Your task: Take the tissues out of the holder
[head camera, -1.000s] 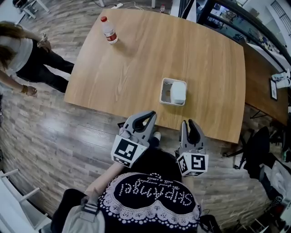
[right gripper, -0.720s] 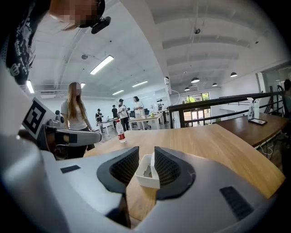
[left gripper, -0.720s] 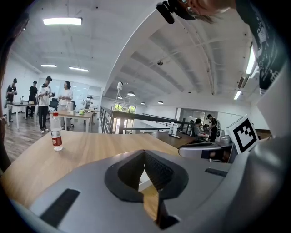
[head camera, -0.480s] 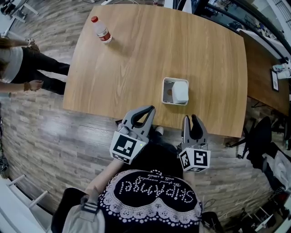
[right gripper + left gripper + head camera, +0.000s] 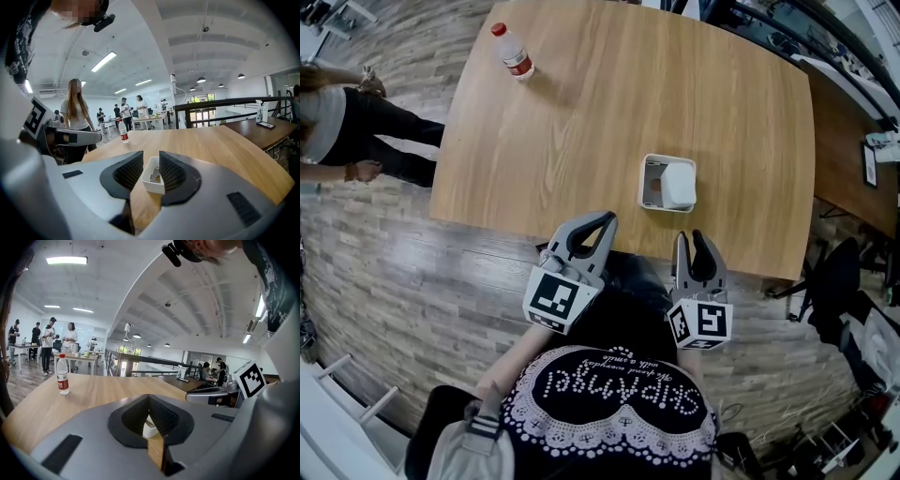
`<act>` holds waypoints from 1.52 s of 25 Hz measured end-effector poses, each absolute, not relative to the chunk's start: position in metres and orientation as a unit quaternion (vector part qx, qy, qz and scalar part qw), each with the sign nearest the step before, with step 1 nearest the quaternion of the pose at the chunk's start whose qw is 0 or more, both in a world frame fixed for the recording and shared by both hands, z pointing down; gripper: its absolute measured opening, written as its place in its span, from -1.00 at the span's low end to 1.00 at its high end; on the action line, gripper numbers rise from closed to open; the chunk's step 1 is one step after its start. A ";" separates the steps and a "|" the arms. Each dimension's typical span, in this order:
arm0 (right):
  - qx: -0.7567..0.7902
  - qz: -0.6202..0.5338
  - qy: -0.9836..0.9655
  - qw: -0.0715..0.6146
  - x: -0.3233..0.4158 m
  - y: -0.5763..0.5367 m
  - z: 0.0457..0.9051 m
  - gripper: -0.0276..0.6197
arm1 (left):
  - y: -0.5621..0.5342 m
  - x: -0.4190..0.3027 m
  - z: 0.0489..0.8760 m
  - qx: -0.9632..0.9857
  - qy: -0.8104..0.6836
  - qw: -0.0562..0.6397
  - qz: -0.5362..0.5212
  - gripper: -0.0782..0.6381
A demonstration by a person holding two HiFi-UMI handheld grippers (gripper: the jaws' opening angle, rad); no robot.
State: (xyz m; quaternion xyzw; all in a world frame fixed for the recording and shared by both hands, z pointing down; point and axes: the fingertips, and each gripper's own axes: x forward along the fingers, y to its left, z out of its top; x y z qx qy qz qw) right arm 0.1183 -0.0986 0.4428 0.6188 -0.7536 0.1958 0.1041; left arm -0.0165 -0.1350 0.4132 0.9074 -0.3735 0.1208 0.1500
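Black top [image 5: 609, 403], white studded lettering, upside down to me: I read SKIPANGEL, roughly. Clear plastic bottle [image 5: 513, 53]: red label too small to read.

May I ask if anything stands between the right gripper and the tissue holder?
Nothing visible: only bare wooden table lies between the white rectangular tissue holder and the right gripper, whose empty jaws have just been opening.
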 end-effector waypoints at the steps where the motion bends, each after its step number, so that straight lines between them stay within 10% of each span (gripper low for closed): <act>1: 0.619 0.196 -0.754 0.104 0.119 -0.100 0.443 -0.63 | -0.135 -0.016 0.413 0.907 -0.374 0.149 0.120 -0.76; 9: 0.606 0.202 -0.761 0.116 0.125 -0.109 0.450 -0.60 | -0.140 -0.008 0.411 0.903 -0.383 0.151 0.121 -0.76; 26: 0.603 0.226 -0.740 0.194 0.147 -0.159 0.508 0.13 | -0.141 -0.003 0.418 0.897 -0.389 0.167 0.126 -0.76; 38: 0.584 0.284 -0.723 0.235 0.140 -0.173 0.552 0.19 | -0.145 -0.004 0.422 0.895 -0.388 0.176 0.132 -0.76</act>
